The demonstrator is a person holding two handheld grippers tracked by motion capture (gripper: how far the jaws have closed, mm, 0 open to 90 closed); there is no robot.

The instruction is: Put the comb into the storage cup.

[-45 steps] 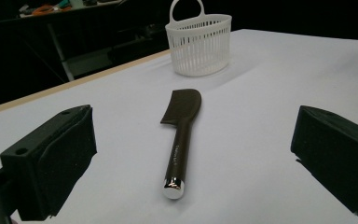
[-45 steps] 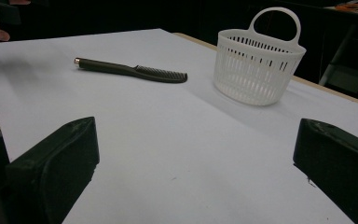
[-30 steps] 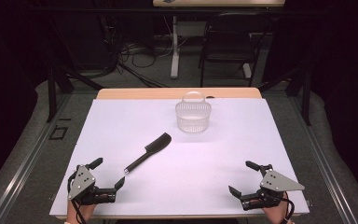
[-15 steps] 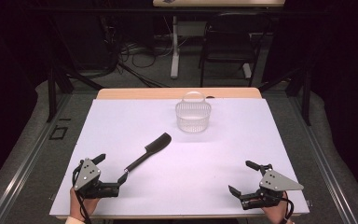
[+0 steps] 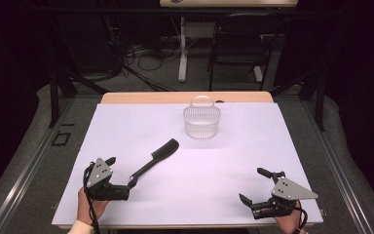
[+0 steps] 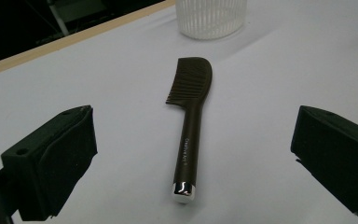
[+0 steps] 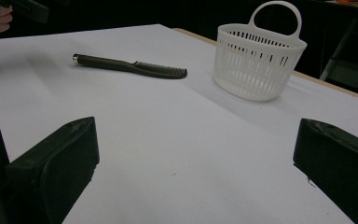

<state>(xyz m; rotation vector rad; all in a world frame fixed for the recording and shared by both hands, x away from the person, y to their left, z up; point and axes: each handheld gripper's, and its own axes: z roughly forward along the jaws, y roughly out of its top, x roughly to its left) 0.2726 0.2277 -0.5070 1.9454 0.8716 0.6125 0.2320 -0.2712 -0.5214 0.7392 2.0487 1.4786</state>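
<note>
Left fingers lined up on the comb, nothing grasped yet.

The left gripper has its fingers spread wide either side of the dark comb, whose metal-capped handle end lies just ahead of them at lower left of the high view. The right gripper, released too, rests at lower right, well apart. Lifting and any placing are still to do. The white basket stands upper centre on the white surface; nothing lies between it and the comb.
</note>
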